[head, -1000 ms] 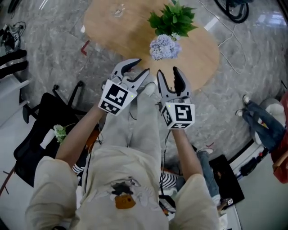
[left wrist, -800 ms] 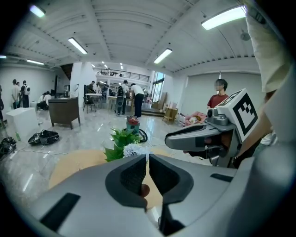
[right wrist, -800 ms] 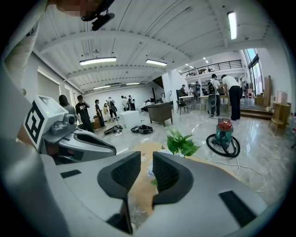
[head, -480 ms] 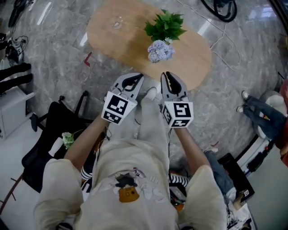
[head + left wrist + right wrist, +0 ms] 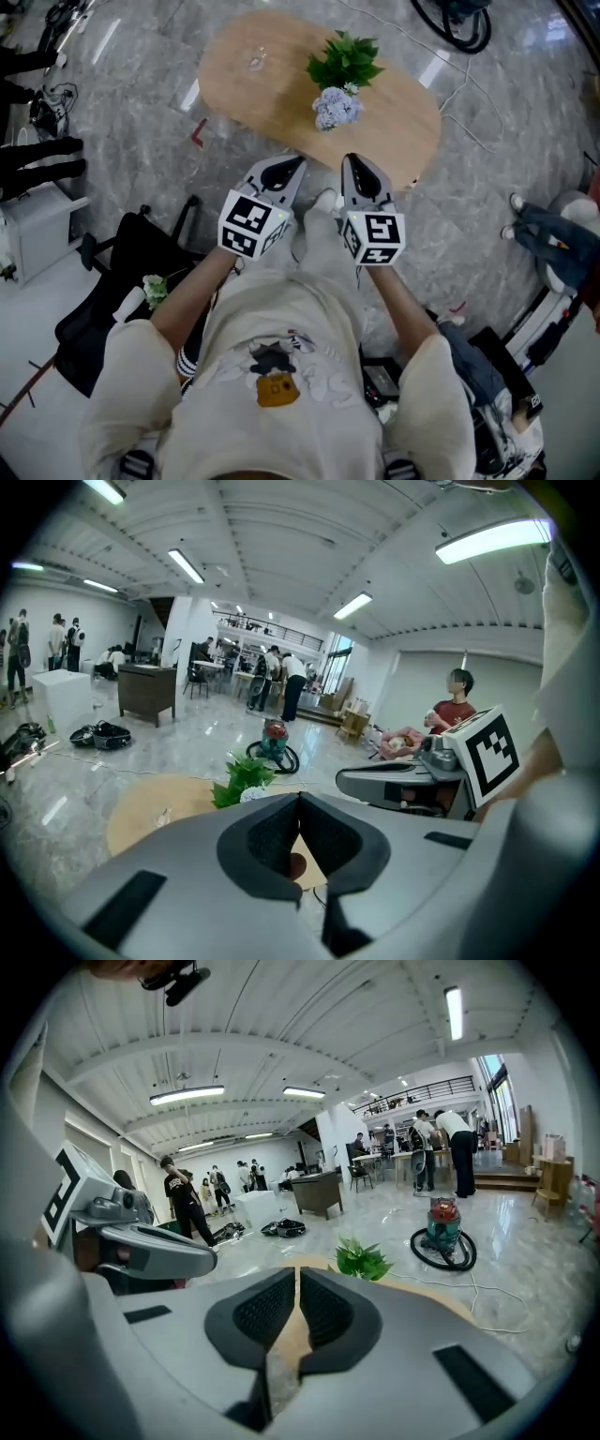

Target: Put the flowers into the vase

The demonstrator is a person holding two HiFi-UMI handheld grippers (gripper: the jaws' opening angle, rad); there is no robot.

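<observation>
Flowers (image 5: 337,105) are standing upper-centre on the table (image 5: 403,117), so I'm holding the left gripper (image 5: 300,162) shut and the right gripper (image 5: 350,159) just closing together, both empty.

Table (image 5: 272,98) matt wood; floor (image 5: 141,131) glossy stone; left gripper (image 5: 298,164) smooth plastic.

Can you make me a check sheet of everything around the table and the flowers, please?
Surface: oval wooden table, mostly bare.
Job's things: pale blue flowers with green leaves on the table; clear glass thing apart from them, maybe the vase.
Clutter: nothing seen on the table.
Tools: left tool shut, empty; right tool has just been closing its jaws, almost together, nothing between.
Cables: white cable on floor beyond table.
Surroundings: black chair, vacuum cleaner.
</observation>
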